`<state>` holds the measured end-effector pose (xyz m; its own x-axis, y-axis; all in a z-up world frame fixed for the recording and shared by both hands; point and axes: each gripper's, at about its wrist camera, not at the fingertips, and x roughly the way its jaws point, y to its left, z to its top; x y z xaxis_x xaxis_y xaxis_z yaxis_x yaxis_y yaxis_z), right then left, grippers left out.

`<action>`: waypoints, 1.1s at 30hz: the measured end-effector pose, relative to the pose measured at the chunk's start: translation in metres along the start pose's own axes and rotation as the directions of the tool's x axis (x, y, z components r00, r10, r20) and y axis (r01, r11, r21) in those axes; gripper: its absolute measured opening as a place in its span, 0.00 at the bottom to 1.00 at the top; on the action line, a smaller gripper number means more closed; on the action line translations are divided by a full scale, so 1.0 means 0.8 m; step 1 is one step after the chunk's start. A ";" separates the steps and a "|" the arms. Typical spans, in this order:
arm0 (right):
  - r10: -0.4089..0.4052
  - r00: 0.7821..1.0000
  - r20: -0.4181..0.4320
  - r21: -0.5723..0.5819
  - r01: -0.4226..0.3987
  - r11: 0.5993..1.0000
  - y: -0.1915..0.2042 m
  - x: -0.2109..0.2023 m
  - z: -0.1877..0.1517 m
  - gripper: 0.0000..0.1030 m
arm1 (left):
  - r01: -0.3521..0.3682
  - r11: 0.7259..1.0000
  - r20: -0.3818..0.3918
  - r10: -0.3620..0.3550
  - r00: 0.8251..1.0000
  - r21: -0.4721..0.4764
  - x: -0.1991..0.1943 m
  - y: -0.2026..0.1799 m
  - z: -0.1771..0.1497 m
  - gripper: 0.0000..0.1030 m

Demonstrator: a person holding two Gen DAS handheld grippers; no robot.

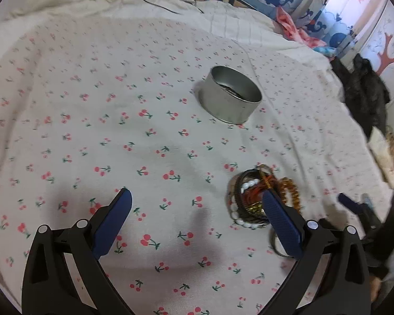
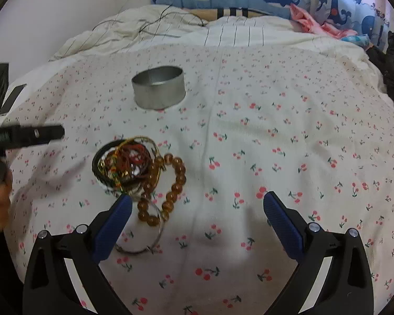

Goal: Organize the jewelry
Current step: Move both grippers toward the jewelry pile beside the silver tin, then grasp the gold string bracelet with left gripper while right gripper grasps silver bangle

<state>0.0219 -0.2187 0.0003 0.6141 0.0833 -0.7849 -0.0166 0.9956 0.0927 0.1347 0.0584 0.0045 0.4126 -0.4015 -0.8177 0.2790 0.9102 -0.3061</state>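
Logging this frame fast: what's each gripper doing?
Left gripper: open, holding nothing.
Right gripper: open, holding nothing.

Left gripper [image 1: 197, 220]: black angular frame; two blue ribbed fingers [image 1: 115, 220]; a pair of round silver screws behind each finger; right gripper [image 2: 197, 223] built alike, its blue fingers [image 2: 281, 223] likewise tapering to tips.

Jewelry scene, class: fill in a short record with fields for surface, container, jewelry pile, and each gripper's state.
surface: cherry-print bedsheet
container: round metal tin, open top, upright, apart from the pile
jewelry pile: tangled bracelets with an amber bead bracelet, on the sheet
left gripper: open, empty
right gripper: open, empty, beside the pile
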 end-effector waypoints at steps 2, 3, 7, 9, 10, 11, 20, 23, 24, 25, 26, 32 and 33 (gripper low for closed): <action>0.009 1.000 -0.011 -0.035 -0.010 0.999 0.005 0.000 -0.003 0.93 | 0.013 0.999 -0.014 -0.012 1.000 0.040 0.004 -0.008 0.002 0.93; 0.014 1.000 -0.012 -0.049 -0.015 0.999 0.007 -0.001 -0.005 0.93 | 0.021 0.997 -0.020 -0.020 1.000 0.072 0.007 -0.016 0.000 0.93; 0.039 0.999 -0.030 -0.087 -0.042 0.995 0.018 0.004 -0.011 0.86 | 0.067 0.979 -0.027 -0.063 0.998 0.192 0.016 -0.056 -0.005 0.93; 0.081 0.996 -0.047 -0.079 -0.085 0.993 0.019 0.009 -0.012 0.72 | 0.053 0.954 -0.010 -0.053 0.999 0.294 0.018 -0.083 -0.009 0.93; 0.087 0.995 -0.052 -0.076 -0.091 0.993 0.019 0.011 -0.012 0.70 | 0.043 0.944 -0.004 -0.044 0.999 0.329 0.018 -0.091 -0.011 0.93; 0.089 0.995 -0.054 -0.070 -0.093 0.993 0.018 0.013 -0.013 0.69 | 0.031 0.932 0.001 -0.033 0.999 0.361 0.018 -0.098 -0.012 0.93; 0.128 0.984 -0.120 -0.066 -0.137 0.988 0.024 0.030 -0.018 0.28 | 0.127 0.937 -0.037 -0.121 0.992 0.326 0.021 -0.100 -0.010 0.93; 0.138 0.982 -0.127 -0.080 -0.149 0.986 0.029 0.031 -0.020 0.18 | 0.179 0.932 -0.032 -0.178 0.983 0.316 0.020 -0.106 -0.007 0.93; 0.134 0.983 -0.124 -0.091 -0.146 0.985 0.030 0.029 -0.020 0.08 | 0.196 0.928 -0.032 -0.196 0.980 0.318 0.022 -0.111 -0.007 0.93; 0.144 0.982 -0.123 -0.090 -0.156 0.984 0.030 0.027 -0.020 0.06 | 0.205 0.925 -0.035 -0.205 0.978 0.321 0.025 -0.114 -0.006 0.93; 0.143 0.983 -0.117 -0.087 -0.154 0.984 0.028 0.025 -0.021 0.06 | 0.212 0.921 -0.045 -0.209 0.977 0.326 0.029 -0.118 -0.006 0.93; 0.106 0.993 -0.042 -0.006 -0.106 0.994 -0.002 0.007 -0.014 0.05 | 0.215 0.926 -0.077 -0.201 0.977 0.312 0.056 -0.130 -0.008 0.93; 0.103 0.994 -0.029 0.006 -0.102 0.995 -0.007 0.003 -0.013 0.05 | 0.213 0.925 -0.066 -0.202 0.977 0.313 0.055 -0.133 -0.006 0.93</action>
<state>0.0153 -0.2232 -0.0087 0.5860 0.1863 -0.7887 -0.0746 0.9815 0.1764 0.1190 -0.0555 -0.0018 0.2891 -0.5696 -0.7694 0.6179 0.7249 -0.3046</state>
